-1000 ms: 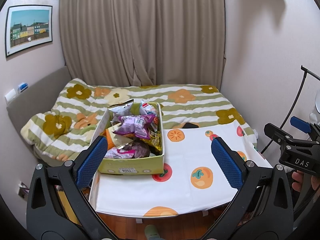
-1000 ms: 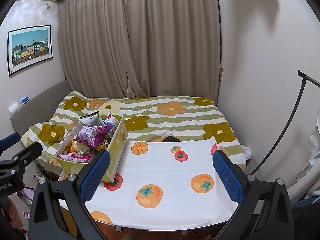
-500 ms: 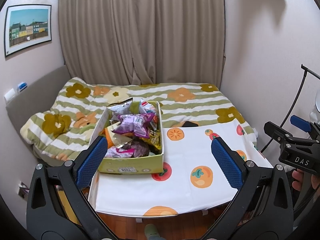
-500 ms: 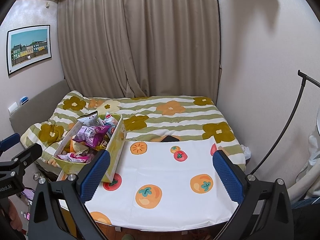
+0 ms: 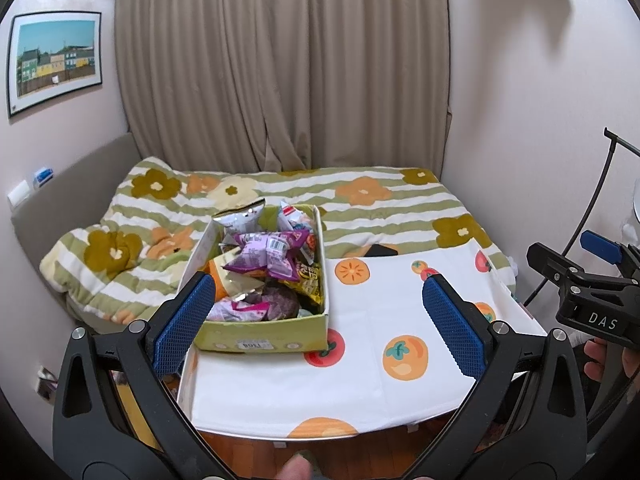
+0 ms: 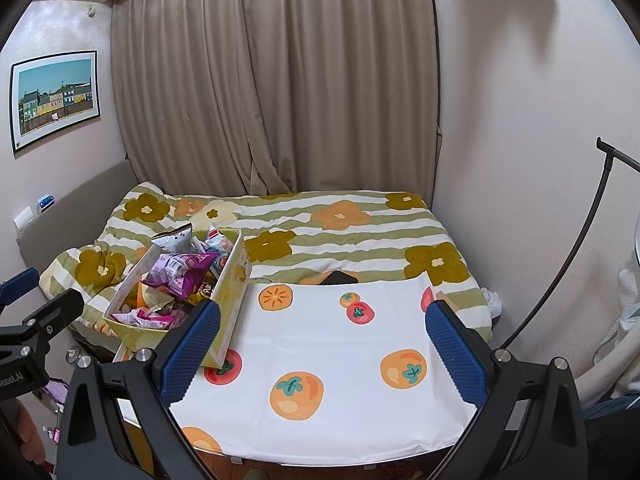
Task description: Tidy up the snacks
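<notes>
Left gripper (image 5: 320, 318): I see fingers spread, empty.
Right gripper (image 6: 320, 330): likewise.
Snack box (image 5: 264, 334): left of tablecloth (image 5: 372, 380) centre.

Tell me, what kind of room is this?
Most likely a bedroom. There's a bed under a flowery striped blanket, long curtains behind it, and a framed picture on the wall. In front stands a small table with a fruit-print cloth and a box of snacks.
</notes>
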Demonstrator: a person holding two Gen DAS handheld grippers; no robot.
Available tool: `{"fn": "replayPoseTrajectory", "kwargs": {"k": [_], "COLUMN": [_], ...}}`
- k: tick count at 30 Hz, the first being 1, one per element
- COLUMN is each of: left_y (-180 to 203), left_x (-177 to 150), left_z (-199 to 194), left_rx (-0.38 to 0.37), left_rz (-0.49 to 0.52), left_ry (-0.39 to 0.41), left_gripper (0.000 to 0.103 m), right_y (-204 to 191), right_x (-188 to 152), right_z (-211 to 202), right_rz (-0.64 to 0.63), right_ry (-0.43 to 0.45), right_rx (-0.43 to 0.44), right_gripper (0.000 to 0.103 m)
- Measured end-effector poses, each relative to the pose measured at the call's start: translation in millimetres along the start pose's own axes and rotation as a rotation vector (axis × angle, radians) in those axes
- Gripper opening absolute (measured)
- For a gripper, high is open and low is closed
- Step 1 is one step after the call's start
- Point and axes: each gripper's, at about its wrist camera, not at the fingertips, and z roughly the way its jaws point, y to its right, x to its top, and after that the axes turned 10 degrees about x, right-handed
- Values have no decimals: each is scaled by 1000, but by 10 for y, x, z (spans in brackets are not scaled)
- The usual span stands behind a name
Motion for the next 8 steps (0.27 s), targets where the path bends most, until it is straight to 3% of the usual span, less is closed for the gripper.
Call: {"fn": "replayPoseTrajectory", "kwargs": {"k": [8], "left_y": [-49], "left_x": [-2], "left_z": [113], "left_rx": [-10], "left_rz": [14], "left_ry": [4], "left_gripper": [103], "right_y": [20], "right_x": [-6], "right_z": [47], "right_rz": [4], "right_ry": [-13], "right_rx": [-1], "right_gripper": [102]}}
